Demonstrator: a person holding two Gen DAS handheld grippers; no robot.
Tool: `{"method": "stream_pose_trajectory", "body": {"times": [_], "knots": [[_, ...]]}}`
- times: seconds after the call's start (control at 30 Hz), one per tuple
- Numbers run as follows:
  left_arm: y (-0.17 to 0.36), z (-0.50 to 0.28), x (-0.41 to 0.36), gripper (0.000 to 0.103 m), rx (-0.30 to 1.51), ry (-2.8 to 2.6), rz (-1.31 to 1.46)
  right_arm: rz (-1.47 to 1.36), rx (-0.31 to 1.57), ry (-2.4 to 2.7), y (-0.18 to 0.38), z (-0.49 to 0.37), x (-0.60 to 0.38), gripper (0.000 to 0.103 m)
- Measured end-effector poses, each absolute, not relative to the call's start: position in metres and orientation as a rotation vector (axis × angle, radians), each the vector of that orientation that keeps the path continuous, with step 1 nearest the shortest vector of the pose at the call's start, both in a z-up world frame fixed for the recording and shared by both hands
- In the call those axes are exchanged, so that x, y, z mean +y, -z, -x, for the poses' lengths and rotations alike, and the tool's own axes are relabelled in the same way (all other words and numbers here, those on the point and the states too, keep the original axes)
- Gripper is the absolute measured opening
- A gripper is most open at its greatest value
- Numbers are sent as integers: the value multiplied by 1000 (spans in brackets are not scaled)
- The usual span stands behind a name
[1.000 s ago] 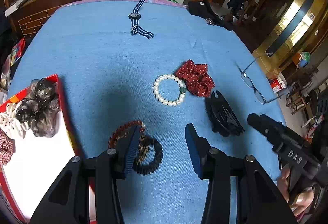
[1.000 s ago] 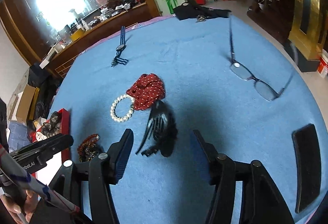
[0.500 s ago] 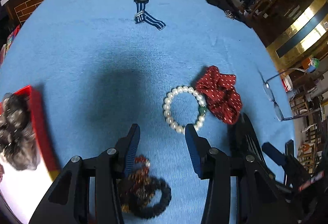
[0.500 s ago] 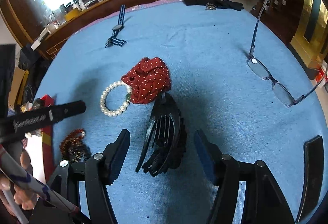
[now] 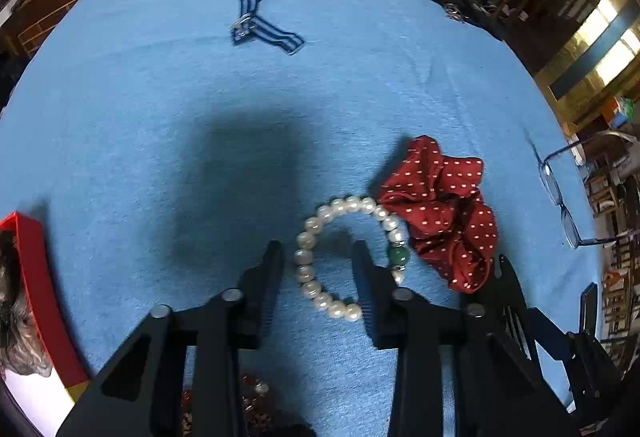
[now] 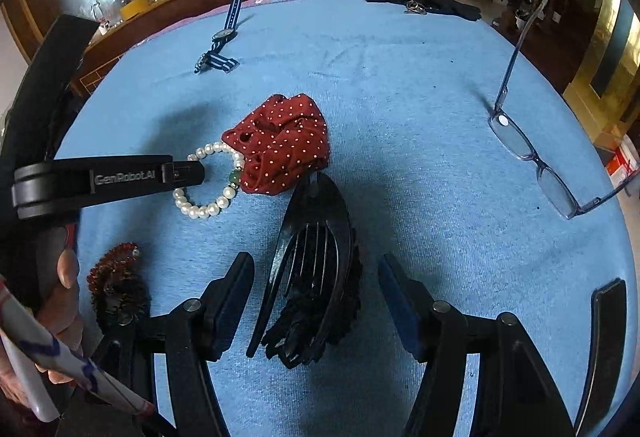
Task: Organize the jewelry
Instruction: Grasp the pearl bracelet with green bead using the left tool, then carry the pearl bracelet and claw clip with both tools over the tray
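Closing the left tongs (image 5: pixel 318 257) over the near side of the pearl bracelet (image 5: pixel 348 257) on the blue tabletop (image 5: pixel 160 97), not pinching yet; beads might roll free. Right tongs (image 6: pixel 316 285) gape around the black hair claw (image 6: pixel 316 277), untouched.

"GenRobot.AI" in pale letters, on the left hand-held gripper (image 6: pixel 192 173) finger
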State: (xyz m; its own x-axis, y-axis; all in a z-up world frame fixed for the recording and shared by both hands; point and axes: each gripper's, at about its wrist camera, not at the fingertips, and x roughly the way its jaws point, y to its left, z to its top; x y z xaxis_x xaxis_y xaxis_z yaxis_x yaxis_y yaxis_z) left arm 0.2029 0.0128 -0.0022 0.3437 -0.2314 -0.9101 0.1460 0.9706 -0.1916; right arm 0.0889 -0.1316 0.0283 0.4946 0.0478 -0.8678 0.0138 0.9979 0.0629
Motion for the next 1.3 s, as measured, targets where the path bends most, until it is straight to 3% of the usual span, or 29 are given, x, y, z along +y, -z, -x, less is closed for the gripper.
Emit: {"method": "stream_pose_trajectory", "body": {"times": [0.1, 0.13, 0.17, 0.8, 1.3], "knots": [[3, -199, 8, 8, 1176, 233, 53, -50, 1048, -2, -26, -88, -134, 58], [3, -198, 7, 9, 1173, 229, 43, -55, 1056, 0, -25, -89, -135, 46], [3, -197, 7, 9, 1174, 235, 42, -64, 1065, 0, -25, -89, -137, 42], [-32, -161, 18, 9, 1099, 312, 83, -201, 970, -21, -59, -63, -163, 41], [-80, -109, 56, 9, 982, 337, 116, -159, 926, -98, -79, -40, -121, 42]]}}
